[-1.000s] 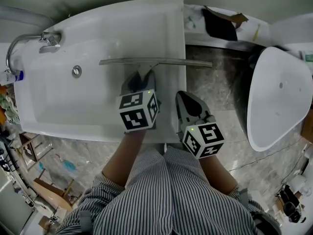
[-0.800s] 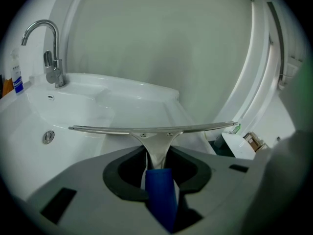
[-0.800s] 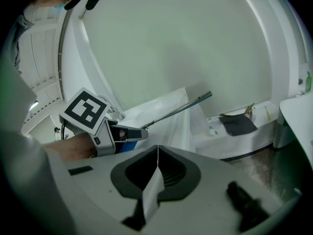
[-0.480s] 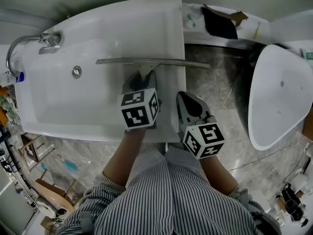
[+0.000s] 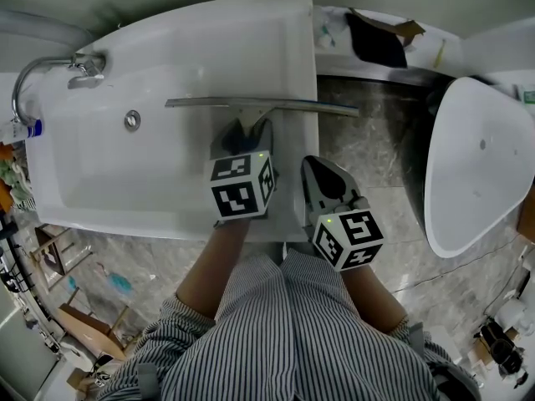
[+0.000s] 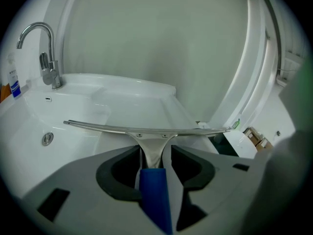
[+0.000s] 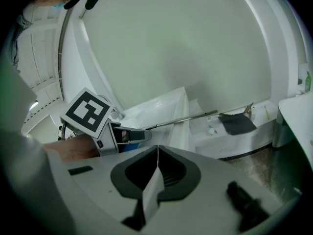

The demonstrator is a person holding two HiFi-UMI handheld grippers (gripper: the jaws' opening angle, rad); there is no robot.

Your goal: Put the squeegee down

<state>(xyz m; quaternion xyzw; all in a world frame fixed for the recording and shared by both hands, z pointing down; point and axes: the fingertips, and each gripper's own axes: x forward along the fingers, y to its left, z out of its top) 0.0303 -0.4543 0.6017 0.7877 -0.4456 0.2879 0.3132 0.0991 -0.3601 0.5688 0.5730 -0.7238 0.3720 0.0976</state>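
Note:
The squeegee lies with its long metal blade (image 5: 251, 103) across the right part of the white sink (image 5: 100, 165), its right end over the rim. In the left gripper view the blade (image 6: 146, 129) spans the picture and the blue handle (image 6: 154, 190) runs back between the jaws. My left gripper (image 5: 249, 132) stands round that handle with its jaws opening. A gap shows beside the handle on the right, so the pads no longer press on it. My right gripper (image 5: 322, 170) hovers just right of the sink's front corner. Its jaws (image 7: 157, 151) are shut with nothing between them.
A chrome faucet (image 5: 50, 69) stands at the sink's back left and a drain (image 5: 131, 121) lies in the basin. A second white basin (image 5: 476, 165) sits at the right over the marble floor. A dark flat item (image 5: 374, 42) lies on the ledge behind.
The left gripper's jaws have spread a little from the squeegee handle. The squeegee and both hands have stayed where they were.

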